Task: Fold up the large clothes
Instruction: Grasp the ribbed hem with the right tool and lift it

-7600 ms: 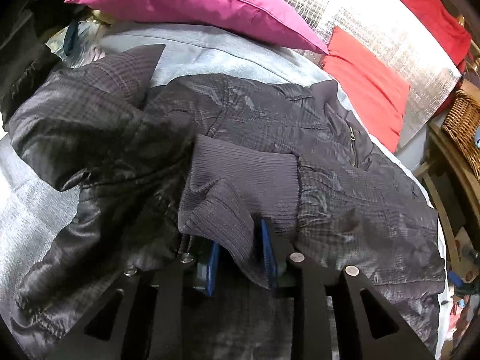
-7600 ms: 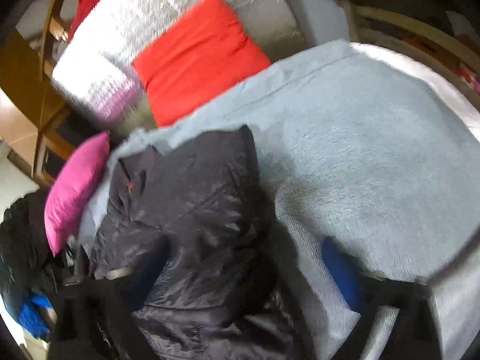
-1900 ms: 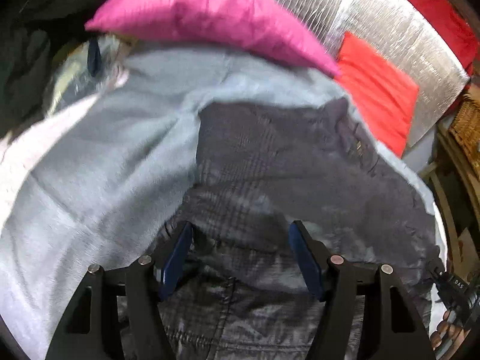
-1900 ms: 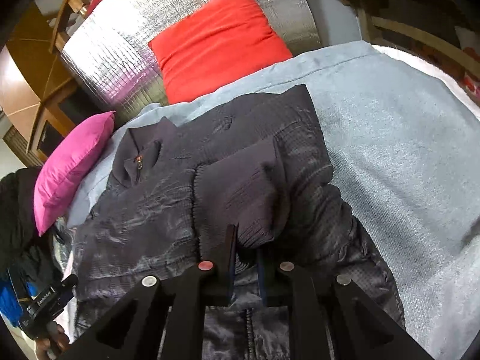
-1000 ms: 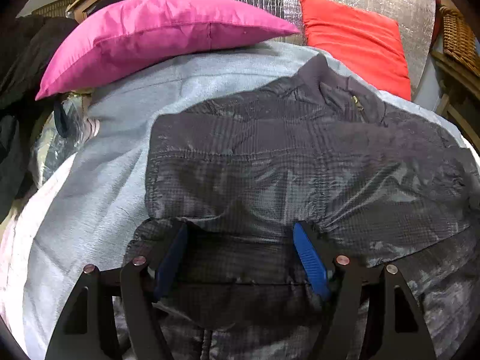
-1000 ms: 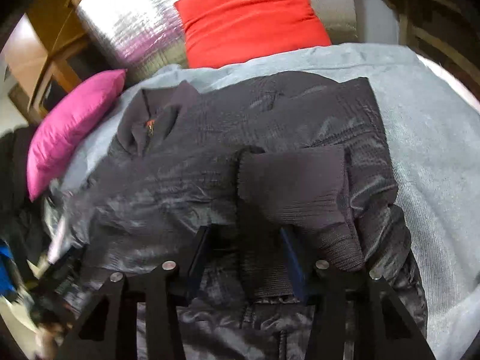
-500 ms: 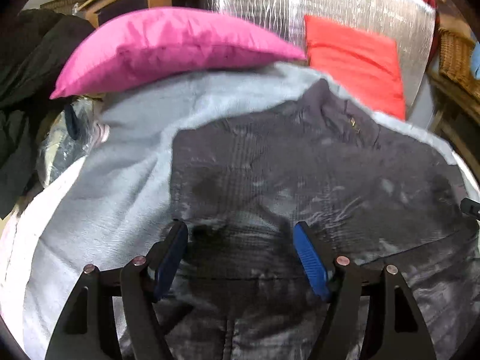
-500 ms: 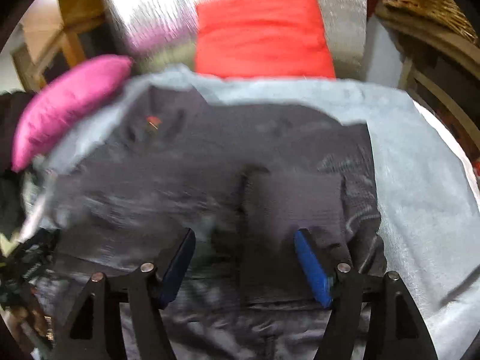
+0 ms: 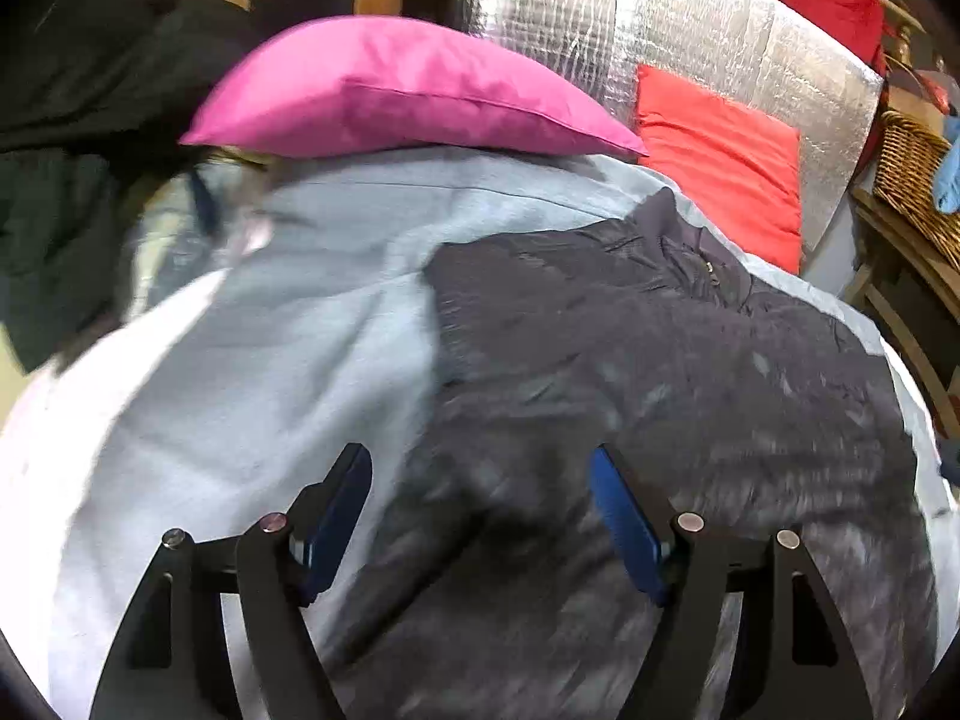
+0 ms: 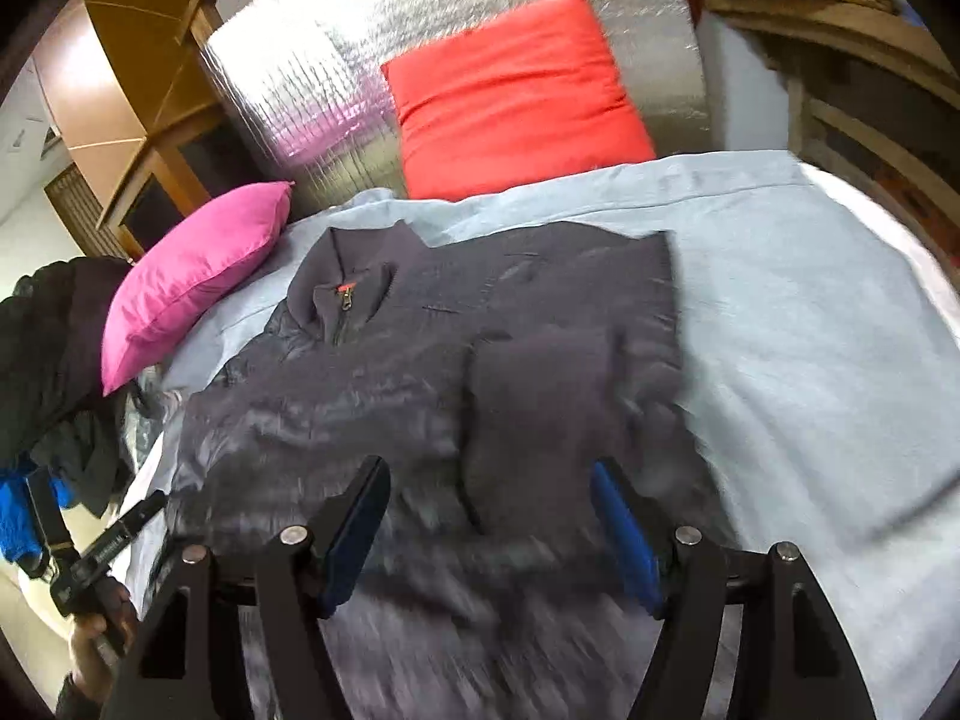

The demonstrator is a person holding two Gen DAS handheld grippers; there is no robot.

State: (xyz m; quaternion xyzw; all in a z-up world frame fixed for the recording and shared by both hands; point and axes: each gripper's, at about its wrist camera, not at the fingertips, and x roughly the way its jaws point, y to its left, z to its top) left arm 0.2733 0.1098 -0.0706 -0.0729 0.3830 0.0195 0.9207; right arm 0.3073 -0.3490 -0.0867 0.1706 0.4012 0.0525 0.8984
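Note:
A dark grey puffer jacket lies flat on the light grey bedspread, collar away from me, both sleeves folded in over the body. In the right wrist view the jacket shows its zip collar and a ribbed cuff lying on top. My left gripper is open and empty, above the jacket's near left edge. My right gripper is open and empty, above the jacket's near part, the cuff between its fingers' line of sight. The left gripper also shows in the right wrist view at the far left.
A pink pillow and a red cushion lie at the bed's far end against a silver foil board. Dark clothes are piled left of the bed. A wicker basket and wooden shelf stand at the right.
Both grippers have pulled back and up from the jacket, open. The right gripper let go of the cuff about a second ago and the sleeve lies folded on the jacket.

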